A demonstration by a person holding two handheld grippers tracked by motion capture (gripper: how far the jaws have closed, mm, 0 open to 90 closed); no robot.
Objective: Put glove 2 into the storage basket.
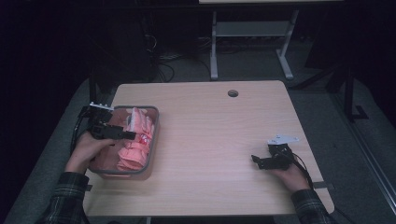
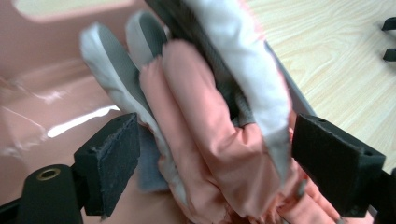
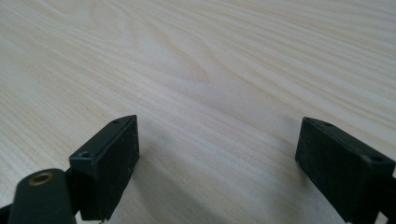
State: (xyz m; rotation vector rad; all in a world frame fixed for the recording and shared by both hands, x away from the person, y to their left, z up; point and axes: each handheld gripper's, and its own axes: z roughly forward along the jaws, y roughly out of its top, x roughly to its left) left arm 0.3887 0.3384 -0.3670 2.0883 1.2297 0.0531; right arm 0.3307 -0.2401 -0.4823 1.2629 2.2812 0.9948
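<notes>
One bin [image 1: 154, 122], pink w/ grey rim, on table [image 1: 215, 140] at my left. One heap of cloth [image 1: 136, 142] inside it, salmon-pink w/ white and grey parts, puffy, crumpled; can't count separate pieces. Two grippers. My left gripper [image 2: 215, 156] over bin, jaws wide apart, cloth fold between them; left pad [image 2: 114, 158] clear of it, right-side contact: can't tell. My right gripper [image 3: 217, 163] well apart at right, low over bare wood, jaws spread, nothing between.
</notes>
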